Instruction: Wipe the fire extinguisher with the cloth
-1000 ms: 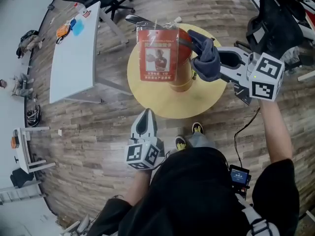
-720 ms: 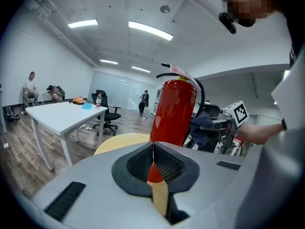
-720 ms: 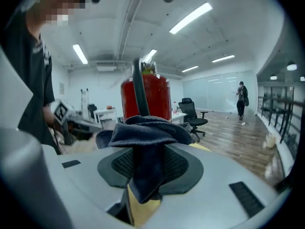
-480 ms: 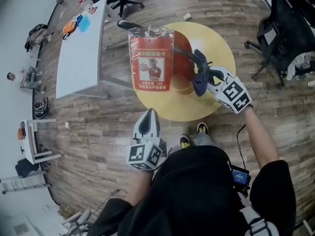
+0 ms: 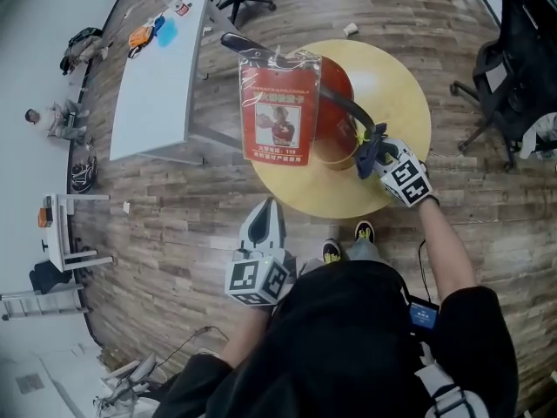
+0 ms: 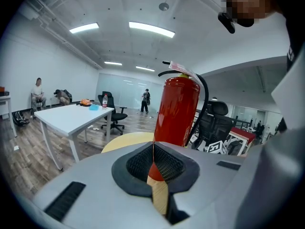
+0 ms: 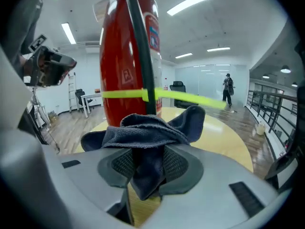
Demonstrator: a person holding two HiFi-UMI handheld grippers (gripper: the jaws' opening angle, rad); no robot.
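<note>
Room: open office with a wood-plank floor (image 5: 191,225), strip lights on a white ceiling (image 6: 151,29) and a glass partition at the far end (image 7: 209,87). A long white rectangular table (image 5: 161,77) stood well to the left, with black office chairs (image 5: 513,68) around the edges. A few people were far off in the background.

Surface: round yellow wooden table (image 5: 383,190). The red fire extinguisher (image 5: 335,103) stood upright on it, with a black hose (image 5: 348,107) running down its side. A yellow-green band (image 7: 128,93) strapped the hose to the cylinder.

Labels:
- A red hang tag in a clear plastic sleeve (image 5: 280,111) was at the extinguisher's top. It had a picture panel and white text lines, too small to read.
- The label on the body (image 7: 153,30) had white and blue patches and was also illegible.
- Both grippers' cubes carried black-and-white square markers.

Right gripper (image 7: 145,168): jaws clamped on a dark blue-grey cloth (image 7: 147,132). The cloth bunched over the pads, right in front of the hose low on the cylinder. Couldn't tell whether it made contact.

Left gripper (image 6: 153,163): jaws closed together with nothing between them. It was held back off the table edge and pointed at the extinguisher.
</note>
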